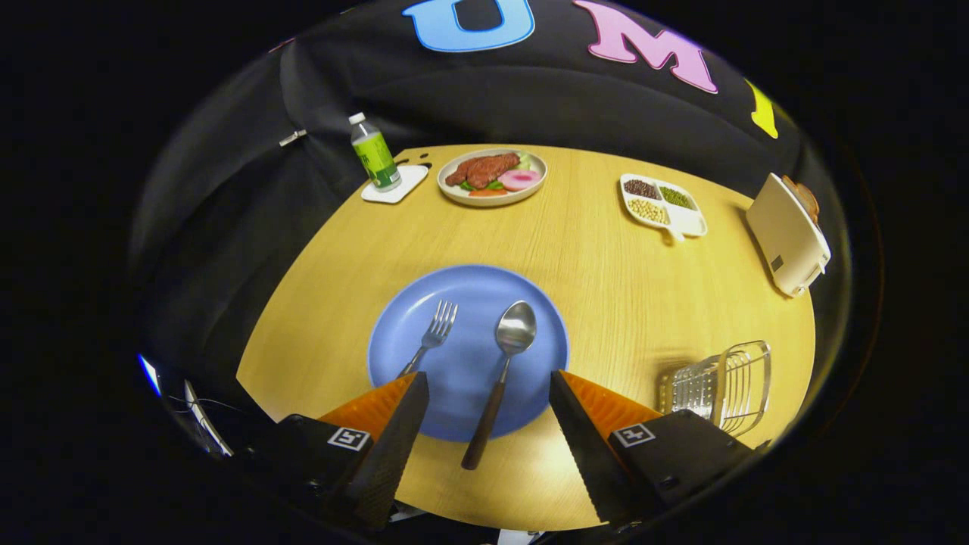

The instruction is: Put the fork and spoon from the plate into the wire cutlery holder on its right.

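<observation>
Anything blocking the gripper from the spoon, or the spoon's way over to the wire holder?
Nothing visible. The gripper is open, and the spoon lies on the blue plate between its fingers, with the fork beside it. Between the plate and the wire cutlery holder there is bare table.

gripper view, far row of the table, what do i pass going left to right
bottle on its white coaster → plate of food → divided dish of beans → white toaster. Nearer, the tongs hang open over the blue plate.

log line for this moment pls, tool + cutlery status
tool: open, above plate edge, holding nothing | spoon: on blue plate, between fingers | fork: on plate | wire holder: no cutlery seen
</observation>
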{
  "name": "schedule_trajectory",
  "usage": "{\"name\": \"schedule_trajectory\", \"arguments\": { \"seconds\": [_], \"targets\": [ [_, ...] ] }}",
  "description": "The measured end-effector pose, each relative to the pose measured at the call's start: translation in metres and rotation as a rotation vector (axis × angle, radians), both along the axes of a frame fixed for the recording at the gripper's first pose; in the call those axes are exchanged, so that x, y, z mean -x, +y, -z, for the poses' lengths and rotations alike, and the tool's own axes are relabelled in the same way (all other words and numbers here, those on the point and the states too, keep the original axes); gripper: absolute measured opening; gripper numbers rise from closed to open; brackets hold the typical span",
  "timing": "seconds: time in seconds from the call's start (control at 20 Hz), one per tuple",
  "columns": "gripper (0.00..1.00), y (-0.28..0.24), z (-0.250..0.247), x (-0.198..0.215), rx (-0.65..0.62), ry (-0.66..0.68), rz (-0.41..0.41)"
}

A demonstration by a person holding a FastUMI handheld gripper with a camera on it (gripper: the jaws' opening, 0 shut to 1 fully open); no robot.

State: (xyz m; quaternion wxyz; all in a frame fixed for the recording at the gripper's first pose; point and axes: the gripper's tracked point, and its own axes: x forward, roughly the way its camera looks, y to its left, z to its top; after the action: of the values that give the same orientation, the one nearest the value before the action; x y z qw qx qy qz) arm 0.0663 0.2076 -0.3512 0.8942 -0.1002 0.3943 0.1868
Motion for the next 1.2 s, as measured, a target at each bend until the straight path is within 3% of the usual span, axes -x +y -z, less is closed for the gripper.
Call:
{"name": "schedule_trajectory", "arguments": {
  "seconds": [0.25,0.3,0.45,0.55,0.6,0.7,0.75,0.85,0.9,1.0,1.2],
  "targets": [
    [0.97,0.001,0.043,0.002,0.039,0.108,0.024],
    [0.88,0.002,0.046,0.001,0.042,0.121,0.032],
    [0.78,0.003,0.053,0.000,0.052,0.144,0.043],
    [0.62,0.000,0.060,0.000,0.078,0.166,0.056],
    [0.47,-0.001,0.061,0.002,0.081,0.174,0.057],
    [0.32,0.001,0.065,0.001,0.083,0.191,0.060],
    [0.29,0.002,0.069,0.004,0.080,0.216,0.051],
    [0.32,-0.001,0.067,0.000,0.074,0.224,0.071],
    [0.21,-0.002,0.068,-0.003,0.057,0.230,0.091],
    [0.12,0.001,0.068,0.000,0.020,0.276,0.087],
    [0.07,0.006,0.052,0.010,-0.039,0.307,-0.019]
  ]
}}
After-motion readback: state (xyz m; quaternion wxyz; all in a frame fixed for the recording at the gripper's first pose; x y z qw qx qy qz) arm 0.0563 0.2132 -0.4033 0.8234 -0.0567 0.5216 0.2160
